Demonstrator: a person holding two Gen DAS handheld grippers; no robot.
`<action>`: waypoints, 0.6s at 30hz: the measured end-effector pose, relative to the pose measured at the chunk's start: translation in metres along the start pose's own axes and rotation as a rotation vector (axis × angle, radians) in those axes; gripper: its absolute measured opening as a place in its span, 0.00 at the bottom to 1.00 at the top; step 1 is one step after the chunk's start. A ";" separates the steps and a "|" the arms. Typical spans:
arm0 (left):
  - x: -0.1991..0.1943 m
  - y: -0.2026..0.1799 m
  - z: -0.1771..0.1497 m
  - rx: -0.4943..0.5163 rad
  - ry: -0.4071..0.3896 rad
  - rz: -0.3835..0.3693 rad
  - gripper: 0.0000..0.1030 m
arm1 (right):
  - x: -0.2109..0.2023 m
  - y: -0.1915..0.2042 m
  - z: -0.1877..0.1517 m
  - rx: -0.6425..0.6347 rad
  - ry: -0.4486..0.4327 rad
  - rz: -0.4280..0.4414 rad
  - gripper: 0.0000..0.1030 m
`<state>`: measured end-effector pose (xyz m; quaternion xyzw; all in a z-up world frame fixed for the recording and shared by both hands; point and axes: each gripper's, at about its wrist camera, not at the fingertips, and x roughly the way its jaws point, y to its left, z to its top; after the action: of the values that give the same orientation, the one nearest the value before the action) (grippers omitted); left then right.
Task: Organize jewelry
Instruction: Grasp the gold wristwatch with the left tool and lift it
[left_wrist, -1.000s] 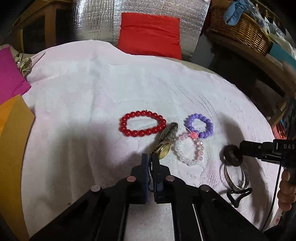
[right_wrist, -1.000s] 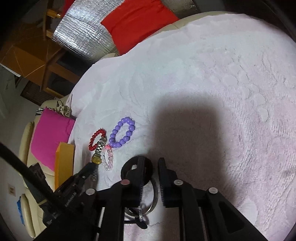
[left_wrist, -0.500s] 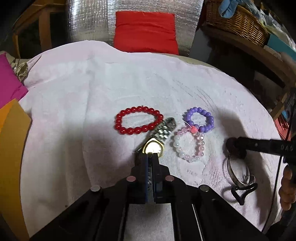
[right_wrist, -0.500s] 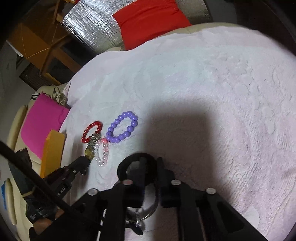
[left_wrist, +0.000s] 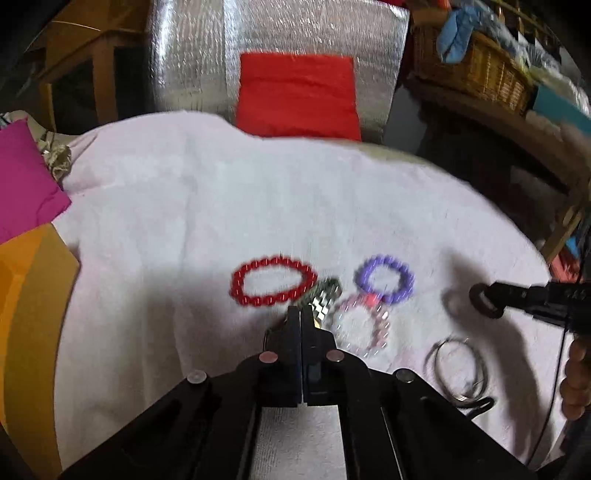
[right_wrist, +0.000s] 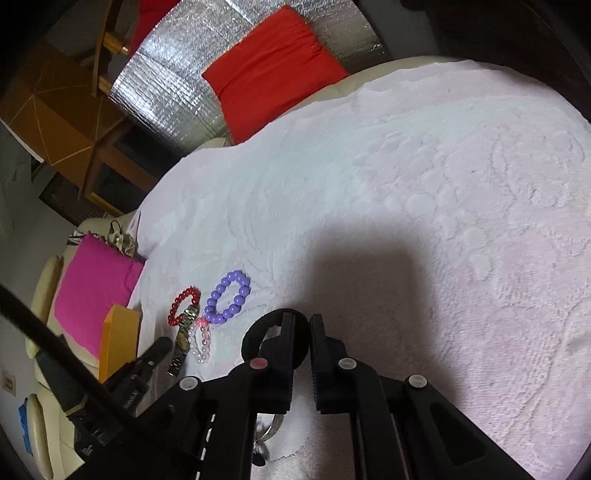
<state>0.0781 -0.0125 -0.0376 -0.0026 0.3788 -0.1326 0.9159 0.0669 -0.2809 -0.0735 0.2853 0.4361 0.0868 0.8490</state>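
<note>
On the white towel (left_wrist: 221, 206) lie a red bead bracelet (left_wrist: 272, 280), a purple bead bracelet (left_wrist: 384, 280), a pale pink and clear bead bracelet (left_wrist: 364, 332) and a metal-band watch (left_wrist: 322, 301). My left gripper (left_wrist: 301, 314) is shut, empty, its tips just in front of the watch. My right gripper (right_wrist: 301, 321) is shut on a dark ring-shaped bracelet (right_wrist: 258, 332), held above a silver bangle (left_wrist: 458, 369). The right gripper also shows in the left wrist view (left_wrist: 491, 299). The watch (right_wrist: 183, 339) and bracelets show left in the right wrist view.
A red cushion (left_wrist: 297, 96) leans on silver foil sheeting (left_wrist: 192, 55) behind the towel. A pink cushion (left_wrist: 22, 184) and an orange box (left_wrist: 26, 317) lie at the left. A wicker basket (left_wrist: 469, 70) stands at the back right.
My left gripper let go of the watch, which now lies flat, and stays shut while moving forward. My right gripper closed on the dark ring and lifted it off the bangle.
</note>
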 end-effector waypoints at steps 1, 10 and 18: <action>-0.007 0.000 0.002 -0.007 -0.021 -0.006 0.00 | -0.003 -0.001 0.001 -0.001 -0.009 0.001 0.08; -0.039 0.009 0.007 0.000 -0.099 -0.043 0.00 | -0.021 0.005 0.002 0.005 -0.070 0.030 0.08; -0.001 0.022 -0.004 0.045 0.040 -0.042 0.39 | -0.015 0.006 -0.002 0.018 -0.053 0.020 0.08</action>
<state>0.0800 0.0091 -0.0423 0.0126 0.3938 -0.1602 0.9050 0.0574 -0.2813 -0.0610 0.2993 0.4112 0.0837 0.8570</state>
